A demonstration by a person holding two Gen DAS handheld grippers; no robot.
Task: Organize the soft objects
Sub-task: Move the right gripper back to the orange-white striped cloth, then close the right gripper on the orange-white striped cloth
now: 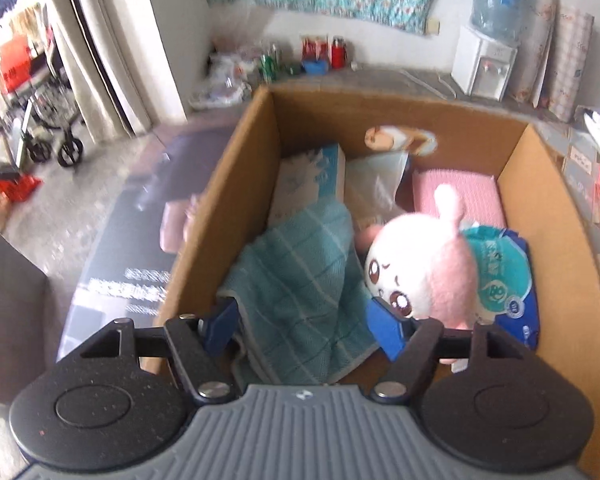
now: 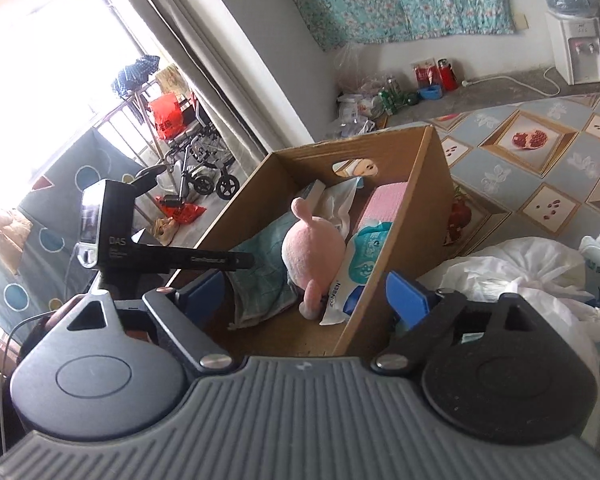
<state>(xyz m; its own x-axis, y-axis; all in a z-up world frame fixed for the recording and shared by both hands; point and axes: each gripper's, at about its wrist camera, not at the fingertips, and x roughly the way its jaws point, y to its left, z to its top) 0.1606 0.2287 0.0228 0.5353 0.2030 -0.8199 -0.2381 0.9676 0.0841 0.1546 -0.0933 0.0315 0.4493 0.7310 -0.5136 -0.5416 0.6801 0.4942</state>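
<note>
An open cardboard box (image 1: 236,184) holds a teal checked towel (image 1: 300,272), a pink and white plush toy (image 1: 420,264), a wet-wipe pack (image 1: 500,272), a pink pad (image 1: 460,192) and a blue and white tissue pack (image 1: 312,180). My left gripper (image 1: 302,322) hangs open over the box's near end, the towel lying below its spread fingers and the plush beside the right finger. My right gripper (image 2: 304,296) is open and empty above the box's (image 2: 432,184) near corner. From here I see the plush (image 2: 312,248) from behind, between the towel (image 2: 264,276) and the wipes (image 2: 368,256).
A white plastic bag (image 2: 512,272) lies right of the box on a patterned cloth (image 2: 540,152). A black device (image 2: 108,232) on a mount juts in at the left. A wheelchair (image 2: 204,160), bottles (image 1: 332,52) and a water dispenser (image 1: 484,64) stand along the far wall.
</note>
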